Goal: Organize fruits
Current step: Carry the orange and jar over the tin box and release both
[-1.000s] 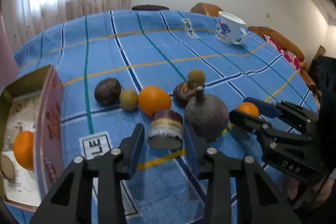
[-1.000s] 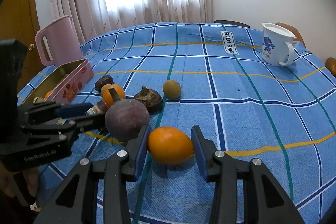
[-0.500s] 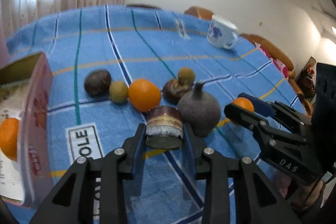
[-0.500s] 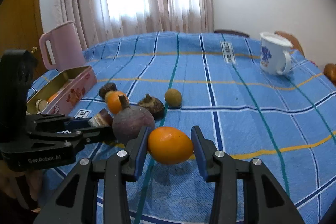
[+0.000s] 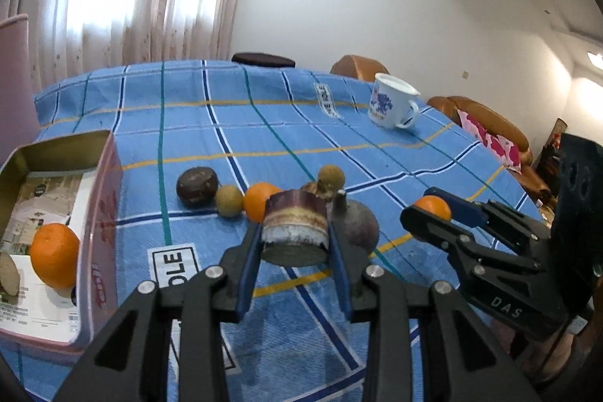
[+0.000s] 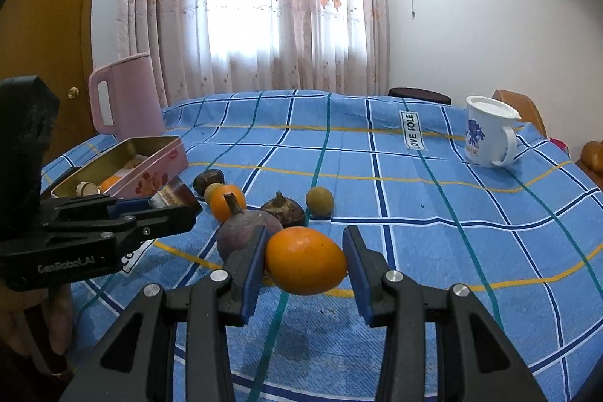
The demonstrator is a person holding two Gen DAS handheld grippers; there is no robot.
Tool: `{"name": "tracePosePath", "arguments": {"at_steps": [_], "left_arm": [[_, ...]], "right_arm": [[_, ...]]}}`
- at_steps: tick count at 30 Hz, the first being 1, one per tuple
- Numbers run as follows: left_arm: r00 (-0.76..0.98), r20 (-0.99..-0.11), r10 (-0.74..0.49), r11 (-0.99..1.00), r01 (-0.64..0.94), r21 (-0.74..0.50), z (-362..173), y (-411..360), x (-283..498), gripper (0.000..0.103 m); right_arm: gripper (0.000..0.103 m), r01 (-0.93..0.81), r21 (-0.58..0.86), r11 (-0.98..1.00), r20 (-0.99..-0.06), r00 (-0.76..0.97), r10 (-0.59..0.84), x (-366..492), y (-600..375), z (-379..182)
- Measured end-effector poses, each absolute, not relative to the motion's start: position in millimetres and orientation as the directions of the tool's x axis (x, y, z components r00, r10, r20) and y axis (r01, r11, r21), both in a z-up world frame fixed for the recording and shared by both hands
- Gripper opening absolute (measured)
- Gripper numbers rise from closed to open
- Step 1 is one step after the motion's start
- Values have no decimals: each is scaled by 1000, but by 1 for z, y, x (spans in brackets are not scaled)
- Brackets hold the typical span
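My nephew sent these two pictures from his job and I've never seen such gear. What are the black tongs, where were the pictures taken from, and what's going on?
A person holds one pair of tongs in each hand, each carrying a camera that looks along its fingers. In the left camera's picture, the left tongs grip a cut sugarcane piece. In the right camera's picture, the right tongs hold an orange. More fruit lies on the blue tablecloth, beside a pink tin and a mug.
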State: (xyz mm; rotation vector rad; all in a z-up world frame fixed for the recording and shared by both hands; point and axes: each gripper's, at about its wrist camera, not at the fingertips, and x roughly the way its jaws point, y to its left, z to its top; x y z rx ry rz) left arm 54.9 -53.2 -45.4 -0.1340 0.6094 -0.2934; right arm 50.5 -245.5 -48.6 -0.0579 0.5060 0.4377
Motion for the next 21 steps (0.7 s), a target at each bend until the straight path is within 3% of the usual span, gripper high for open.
{"name": "tracePosePath", "arguments": {"at_steps": [21], "left_arm": [[865, -449, -223, 975, 205, -87, -35, -65, 26, 36]], "right_arm": [[43, -443, 28, 896, -376, 826, 420, 32, -248, -42]]}}
